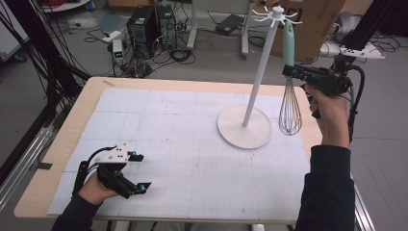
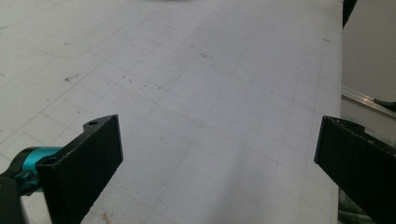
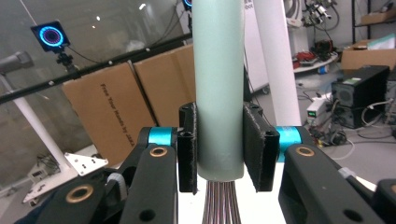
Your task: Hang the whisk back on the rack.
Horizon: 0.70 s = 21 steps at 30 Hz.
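A whisk with a pale mint handle is held upright above the far right part of the bench; its handle is clenched between the jaws of the right gripper, and its wire head hangs below them, just beside the round base of a white hook stand; the top of the handle is seen close to the hooks at the stand's head. In the right gripper view, the handle is pressed on both sides. The left gripper is rested low over the near left of the white gridded mat; its jaws are spread wide, with nothing between them.
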### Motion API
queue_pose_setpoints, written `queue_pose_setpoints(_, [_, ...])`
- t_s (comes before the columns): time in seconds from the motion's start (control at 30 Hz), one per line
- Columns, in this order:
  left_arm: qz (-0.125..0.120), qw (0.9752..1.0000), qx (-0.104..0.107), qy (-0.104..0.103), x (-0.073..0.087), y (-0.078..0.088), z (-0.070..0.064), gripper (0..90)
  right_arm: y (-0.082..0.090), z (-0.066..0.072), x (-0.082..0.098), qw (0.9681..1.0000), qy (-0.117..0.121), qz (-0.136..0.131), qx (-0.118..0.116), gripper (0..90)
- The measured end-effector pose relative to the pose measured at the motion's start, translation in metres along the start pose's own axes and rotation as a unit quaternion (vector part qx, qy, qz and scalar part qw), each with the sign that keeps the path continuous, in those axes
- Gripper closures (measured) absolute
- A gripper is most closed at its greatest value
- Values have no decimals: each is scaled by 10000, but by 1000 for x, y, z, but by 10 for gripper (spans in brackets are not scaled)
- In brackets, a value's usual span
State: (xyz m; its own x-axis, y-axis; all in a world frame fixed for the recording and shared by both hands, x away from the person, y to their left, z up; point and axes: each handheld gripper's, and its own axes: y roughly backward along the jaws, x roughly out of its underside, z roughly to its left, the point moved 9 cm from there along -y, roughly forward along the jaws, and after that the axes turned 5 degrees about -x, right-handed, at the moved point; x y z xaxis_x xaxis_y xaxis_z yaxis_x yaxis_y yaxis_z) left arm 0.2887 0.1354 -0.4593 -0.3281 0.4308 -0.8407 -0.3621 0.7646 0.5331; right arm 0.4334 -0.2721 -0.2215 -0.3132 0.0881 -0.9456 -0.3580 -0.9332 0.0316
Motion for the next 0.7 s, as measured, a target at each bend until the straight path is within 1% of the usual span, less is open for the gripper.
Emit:
queue_pose_setpoints(0.23, [-11,10000,5,20,0,0,0,17,-6,-3,2,10000,20,19,-73,693])
queue_pose_setpoints(0.3, [-4,10000,9,13,0,0,0,17,-6,-3,2,10000,-27,37,-75,691])
queue_pose_setpoints(0.4, [10,10000,5,-1,0,-1,0,17,-7,-2,4,9998,-90,63,-140,682])
queue_pose_setpoints(0.43, [10,10000,7,1,0,-1,0,17,-8,-4,4,9999,-51,54,-107,677])
queue_pose_setpoints(0.47, [10,10000,5,2,0,-1,0,17,-9,-4,4,9999,-58,57,-132,672])
queue_pose_setpoints(0.5, [11,10000,4,4,1,-1,0,17,-9,-4,3,9999,-41,39,-122,653])
queue_pose_setpoints(0.57, [7,10000,5,4,0,-1,0,17,-10,-4,2,10000,-12,-37,-28,580])
queue_pose_setpoints(0.63, [6,10000,5,11,0,0,0,17,-10,-3,1,10000,11,-52,57,561])
queue_pose_setpoints(0.7, [1,10000,8,4,0,0,0,17,-9,-1,2,10000,88,-29,30,520])
